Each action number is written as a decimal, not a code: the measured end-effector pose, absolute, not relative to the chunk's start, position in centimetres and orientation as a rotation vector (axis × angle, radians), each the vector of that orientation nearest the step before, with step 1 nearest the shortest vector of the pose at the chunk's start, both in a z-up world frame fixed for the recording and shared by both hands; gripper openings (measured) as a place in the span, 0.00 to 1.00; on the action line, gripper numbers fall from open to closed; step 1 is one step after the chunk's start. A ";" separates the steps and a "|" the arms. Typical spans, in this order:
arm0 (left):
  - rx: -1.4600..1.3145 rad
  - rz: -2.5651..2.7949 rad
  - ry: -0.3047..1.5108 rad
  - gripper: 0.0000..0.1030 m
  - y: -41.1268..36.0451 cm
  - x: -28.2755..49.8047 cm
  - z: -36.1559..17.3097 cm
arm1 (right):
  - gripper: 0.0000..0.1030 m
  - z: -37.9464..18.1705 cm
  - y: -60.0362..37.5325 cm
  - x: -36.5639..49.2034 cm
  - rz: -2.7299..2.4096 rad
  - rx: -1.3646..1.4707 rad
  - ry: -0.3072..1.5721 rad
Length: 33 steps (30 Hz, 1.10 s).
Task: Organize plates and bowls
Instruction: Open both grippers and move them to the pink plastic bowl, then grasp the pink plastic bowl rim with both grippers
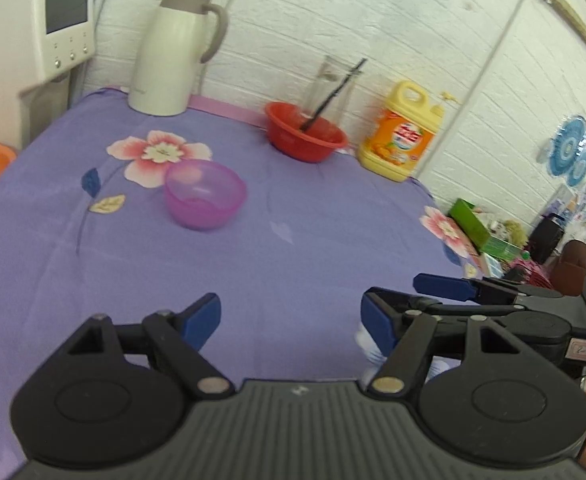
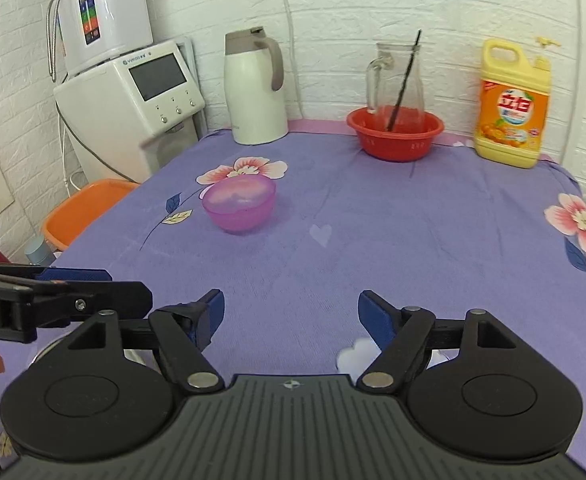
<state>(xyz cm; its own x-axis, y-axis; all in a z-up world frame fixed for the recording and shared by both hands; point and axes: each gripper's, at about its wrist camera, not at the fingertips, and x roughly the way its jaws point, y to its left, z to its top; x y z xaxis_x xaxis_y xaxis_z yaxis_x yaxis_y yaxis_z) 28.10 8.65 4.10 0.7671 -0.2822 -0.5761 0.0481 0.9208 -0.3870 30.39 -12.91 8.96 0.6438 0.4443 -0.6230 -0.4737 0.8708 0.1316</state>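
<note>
Table: a purple cloth printed with pink flowers covers the whole surface, which runs back to a white brick-pattern wall.
Purple bowl: a translucent purple bowl stands upright on the cloth, left of centre, just beside a printed flower; it holds nothing visible. In the left wrist view the same bowl sits ahead of the gripper and slightly to its left.
Red bowl: a red bowl sits at the back of the table near the wall, well apart from the purple one.
Glass jug: a clear jug stands inside the red bowl, with a dark stick leaning in it.
Other items at the back: a white thermos jug to the left, a yellow detergent bottle to the right.
Beside the table: a white appliance with a screen, and an orange basin lower down on the left.
Left gripper: the left gripper hovers low over the near edge of the cloth, its blue-padded fingers spread apart and holding nothing.
Right gripper: the right gripper hovers just beside it, fingers likewise spread apart and holding nothing.
</note>
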 end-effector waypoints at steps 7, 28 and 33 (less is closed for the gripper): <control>-0.493 -0.078 0.735 0.69 16.0 36.3 1.1 | 1.00 7.5 -8.3 38.2 0.544 -0.029 0.765; -0.509 -0.091 0.821 0.30 17.4 47.8 -3.8 | 1.00 2.1 -0.1 47.3 0.605 -0.139 0.848; -0.500 -0.082 0.824 0.26 17.1 47.0 -3.7 | 0.76 1.7 1.0 46.1 0.654 -0.148 0.863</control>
